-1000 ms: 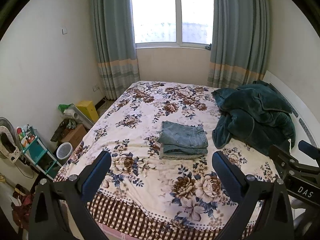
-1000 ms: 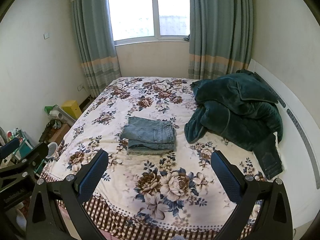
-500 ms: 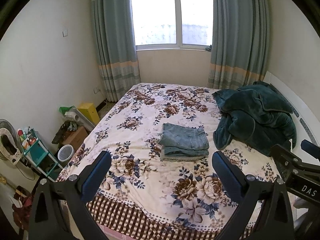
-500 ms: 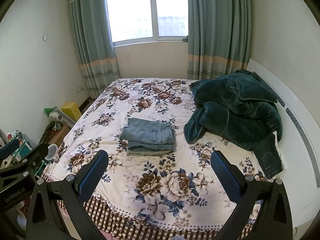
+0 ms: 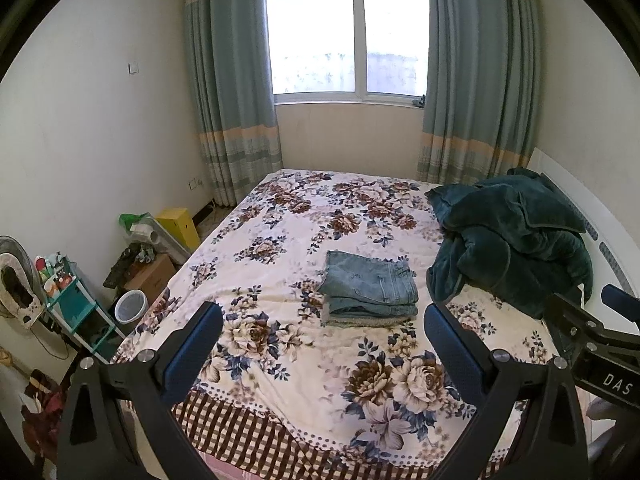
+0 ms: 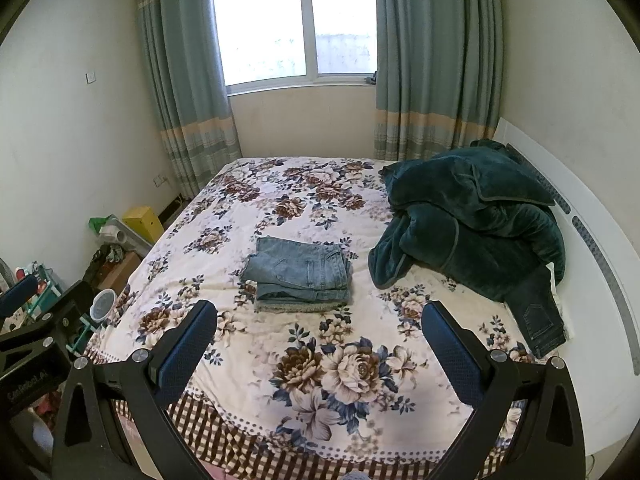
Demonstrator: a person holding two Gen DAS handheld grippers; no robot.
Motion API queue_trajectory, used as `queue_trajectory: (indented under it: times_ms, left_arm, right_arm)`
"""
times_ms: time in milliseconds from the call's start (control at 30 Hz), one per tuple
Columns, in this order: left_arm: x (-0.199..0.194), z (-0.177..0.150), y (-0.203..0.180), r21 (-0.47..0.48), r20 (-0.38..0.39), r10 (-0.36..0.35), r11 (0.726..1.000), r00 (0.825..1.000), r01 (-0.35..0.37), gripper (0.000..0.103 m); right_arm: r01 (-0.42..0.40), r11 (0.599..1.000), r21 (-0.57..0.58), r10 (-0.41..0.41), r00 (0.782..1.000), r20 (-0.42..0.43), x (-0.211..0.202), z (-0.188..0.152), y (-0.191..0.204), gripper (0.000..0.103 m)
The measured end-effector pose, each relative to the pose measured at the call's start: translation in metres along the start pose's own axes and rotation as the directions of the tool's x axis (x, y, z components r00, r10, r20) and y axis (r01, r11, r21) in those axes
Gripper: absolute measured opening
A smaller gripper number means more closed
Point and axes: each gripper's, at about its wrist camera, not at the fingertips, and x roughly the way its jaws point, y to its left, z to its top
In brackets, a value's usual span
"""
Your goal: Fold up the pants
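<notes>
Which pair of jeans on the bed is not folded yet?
The dark jeans by the green blanket; the light jeans are stacked mid-bed.

Wide bed under a white floral bedspread [image 5: 280, 264] [image 6: 240, 292] with brown-checked border. Near the middle, a folded stack of light-blue denim pants [image 5: 370, 286] [image 6: 300, 274]. Toward the right side, a heaped dark-green plush blanket [image 5: 516, 236] [image 6: 476, 216]; beside it, dark denim jeans [image 6: 538, 318].
</notes>
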Motion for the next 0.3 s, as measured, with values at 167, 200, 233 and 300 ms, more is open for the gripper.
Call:
queue_trajectory:
  times_ms: [167,200,233,300]
  left_arm:
    - [-0.0002,-0.0001,0.0006,-0.003,0.001,0.002,1.000,1.000,-0.002,0.103]
    - [0.0000,-0.0006,0.0005,-0.001,0.003,0.001,1.000,1.000,-0.001,0.103]
    - [-0.0002,-0.0012,0.0008,-0.001,0.008,0.004,1.000,1.000,-0.004,0.103]
    - [-0.0011,-0.0002,0.0019,-0.002,0.016,0.002,1.000,1.000,-0.002,0.103]
  right_arm:
    - [0.000,1.000,0.004,0.000,1.000,0.001,-0.0001,-0.0009,-0.0005,0.103]
    - [-0.001,1.000,0.003,0.001,1.000,0.000,0.0000,-0.0008,-0.0010,0.103]
    - [-0.002,1.000,0.002,0.002,1.000,0.000,0.0000,-0.0009,-0.0015,0.103]
    - [-0.001,1.000,0.002,0.001,1.000,0.000,-0.0006,-0.0014,-0.0020,0.103]
